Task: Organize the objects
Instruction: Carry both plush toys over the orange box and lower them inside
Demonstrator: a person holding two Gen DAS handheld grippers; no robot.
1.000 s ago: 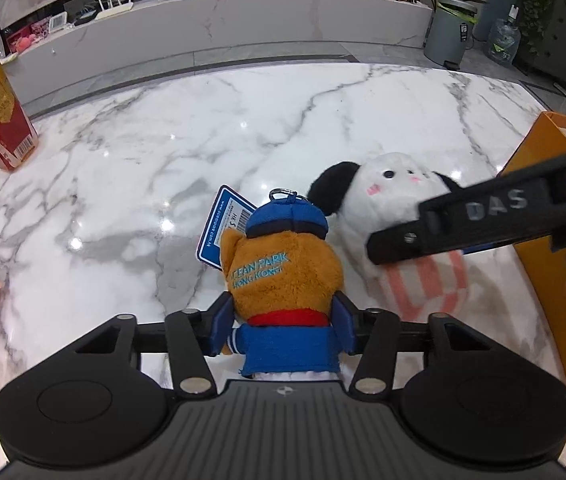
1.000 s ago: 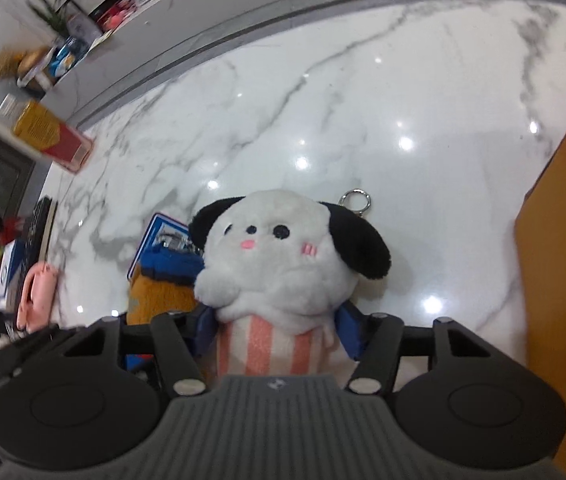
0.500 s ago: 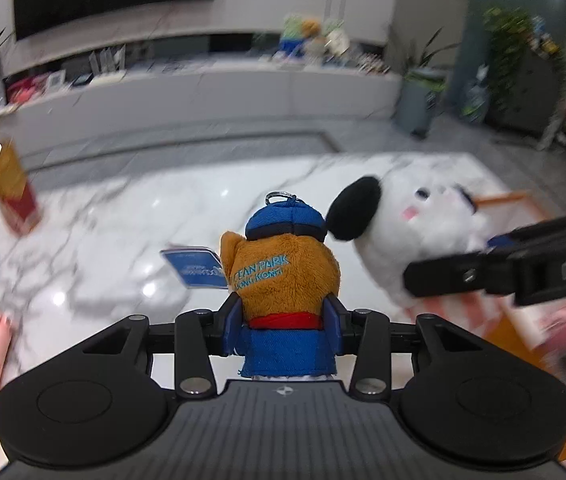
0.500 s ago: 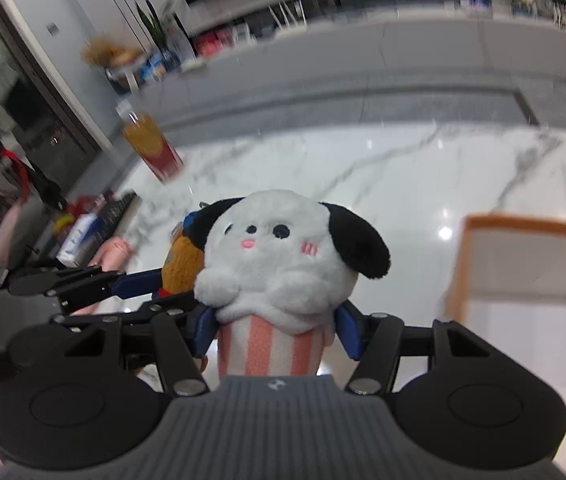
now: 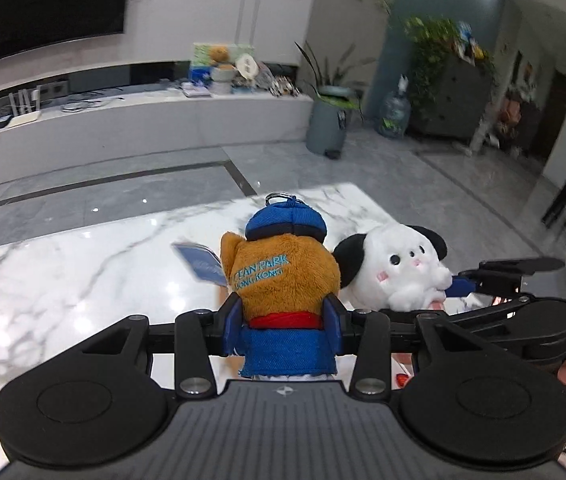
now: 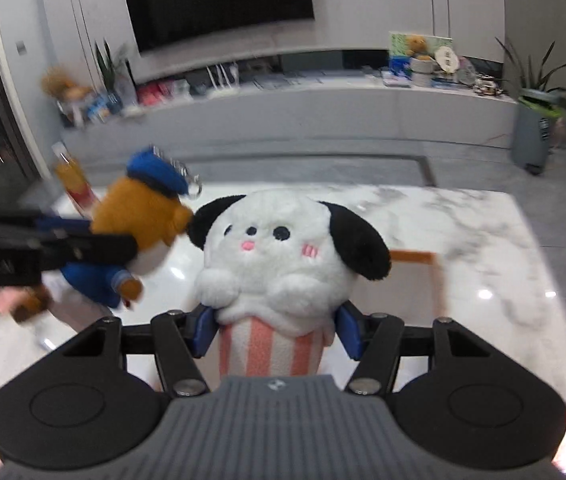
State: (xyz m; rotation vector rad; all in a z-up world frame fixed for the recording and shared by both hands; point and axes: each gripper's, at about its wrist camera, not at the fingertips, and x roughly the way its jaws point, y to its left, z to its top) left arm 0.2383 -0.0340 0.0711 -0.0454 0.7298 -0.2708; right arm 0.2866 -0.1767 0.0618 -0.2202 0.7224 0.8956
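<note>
Between left fingers (image 5: 232,322) — bear plush (image 5: 283,276)

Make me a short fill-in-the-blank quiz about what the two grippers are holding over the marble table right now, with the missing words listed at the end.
1. The left gripper is shut on the brown bear plush, which wears a ____ cap.
2. The right gripper is shut on the white dog plush, whose ears are ____.
3. The dog plush's lower body has pink and ____ stripes.
4. Both plushes are held above the ____ table.

Missing words: blue; black; white; marble
</note>
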